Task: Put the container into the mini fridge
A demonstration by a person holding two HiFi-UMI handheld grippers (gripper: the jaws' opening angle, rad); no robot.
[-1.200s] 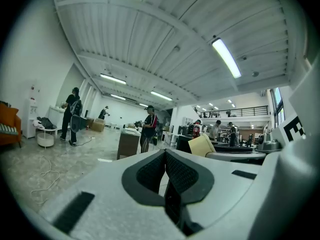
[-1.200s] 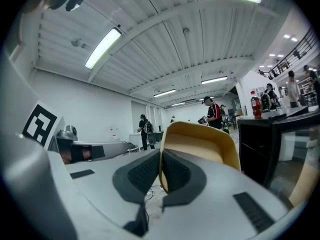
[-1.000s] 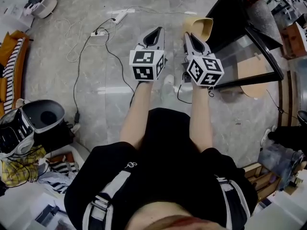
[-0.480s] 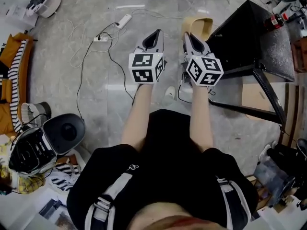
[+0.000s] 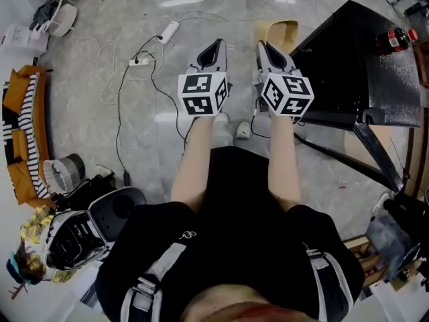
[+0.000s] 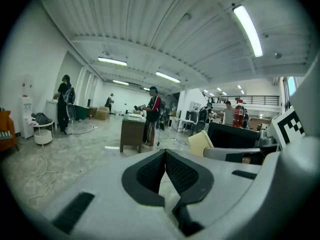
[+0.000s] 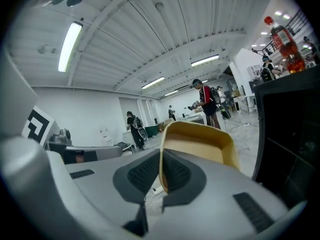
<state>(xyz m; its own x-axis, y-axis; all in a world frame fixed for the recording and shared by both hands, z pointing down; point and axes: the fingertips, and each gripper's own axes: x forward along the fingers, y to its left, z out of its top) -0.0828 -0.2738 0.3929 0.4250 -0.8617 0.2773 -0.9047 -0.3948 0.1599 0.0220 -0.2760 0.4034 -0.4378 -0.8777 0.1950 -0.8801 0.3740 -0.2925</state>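
The right gripper (image 7: 161,156) had its jaws pinched on the near wall of the tan container (image 7: 200,136). The container stuck out ahead of the gripper, clear of the floor (image 5: 80,133), at the upper middle of the head view. The left gripper (image 6: 164,156) had its jaws pressed together with nothing between them. At the upper right of the head view stood a black box, probably the fridge (image 5: 355,59), though its door did not show clearly, with a bottle (image 5: 392,40) on top. The step in hand looked like the carry. Next, the container would need bringing round to the fridge's front, and the free left gripper would likely have to open the door.
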